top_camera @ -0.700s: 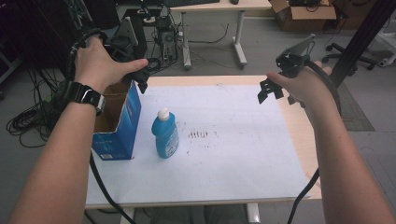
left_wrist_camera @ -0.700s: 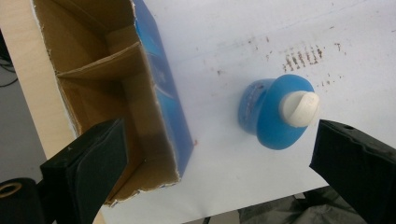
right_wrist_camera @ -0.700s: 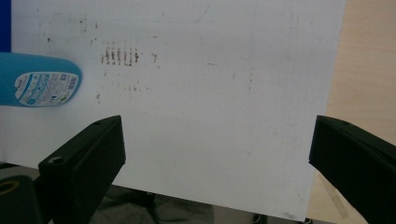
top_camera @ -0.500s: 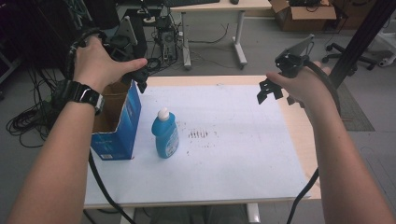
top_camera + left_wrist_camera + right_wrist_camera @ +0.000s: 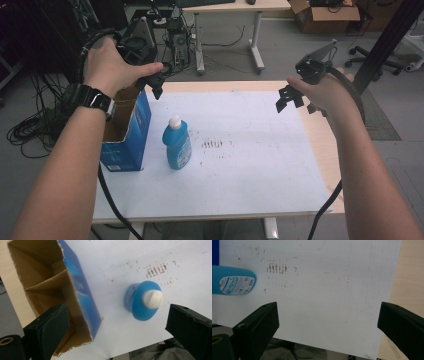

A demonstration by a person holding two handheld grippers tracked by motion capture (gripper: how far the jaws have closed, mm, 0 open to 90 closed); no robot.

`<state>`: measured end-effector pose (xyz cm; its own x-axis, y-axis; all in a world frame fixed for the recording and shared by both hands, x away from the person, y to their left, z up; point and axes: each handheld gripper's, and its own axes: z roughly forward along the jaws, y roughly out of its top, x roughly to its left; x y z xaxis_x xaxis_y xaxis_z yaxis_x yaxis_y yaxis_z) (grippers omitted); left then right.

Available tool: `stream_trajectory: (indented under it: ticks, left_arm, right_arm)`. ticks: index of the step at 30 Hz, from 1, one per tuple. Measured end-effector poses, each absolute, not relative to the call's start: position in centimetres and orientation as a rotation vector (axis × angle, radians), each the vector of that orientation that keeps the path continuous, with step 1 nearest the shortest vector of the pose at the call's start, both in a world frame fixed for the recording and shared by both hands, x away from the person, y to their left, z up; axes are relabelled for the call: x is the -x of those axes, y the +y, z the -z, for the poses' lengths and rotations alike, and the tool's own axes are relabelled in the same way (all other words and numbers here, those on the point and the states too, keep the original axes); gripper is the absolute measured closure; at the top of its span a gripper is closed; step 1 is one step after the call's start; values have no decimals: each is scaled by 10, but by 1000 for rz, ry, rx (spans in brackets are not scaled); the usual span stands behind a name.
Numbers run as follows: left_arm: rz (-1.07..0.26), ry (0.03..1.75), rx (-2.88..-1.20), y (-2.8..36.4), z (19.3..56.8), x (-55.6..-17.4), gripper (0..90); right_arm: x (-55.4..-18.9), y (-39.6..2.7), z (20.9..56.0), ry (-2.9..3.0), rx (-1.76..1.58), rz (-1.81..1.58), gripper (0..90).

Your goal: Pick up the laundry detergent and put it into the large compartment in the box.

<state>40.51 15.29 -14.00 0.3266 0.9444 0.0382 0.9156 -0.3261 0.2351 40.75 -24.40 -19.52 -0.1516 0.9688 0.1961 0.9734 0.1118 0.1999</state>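
one open blue cardboard box (image 5: pixel 127 132) stands at the left edge of the white sheet (image 5: pixel 240 165) covering the table (image 5: pixel 327 150), top flaps up. the left gripper view looks down into it: bare brown cardboard walls and an inner fold, nothing else to be seen inside (its lowest part is hidden behind a jaw). just beside the box, not touching it, stands one blue bottle (image 5: pixel 177 144) with a white cap (image 5: pixel 152 299), upright on the sheet; a patch of dark smudges (image 5: pixel 212 144) lies to its right. two grippers are held in the air. the left gripper (image 5: pixel 156 82) hangs over the box's far end, jaws spread wide with nothing between them. the right gripper (image 5: pixel 290 97) hovers above the sheet's far right part, well apart from the bottle, jaws likewise wide and empty.
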Motion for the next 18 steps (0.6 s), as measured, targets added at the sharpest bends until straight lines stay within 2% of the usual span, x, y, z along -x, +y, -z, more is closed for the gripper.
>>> stream_trajectory:
  ticks: [18]
  left_arm:
    - [-247, 1650, -2482, 125, 150, -406, 47]
  right_arm:
    - [-406, -253, 205, -2309, 2042, 434, 37]
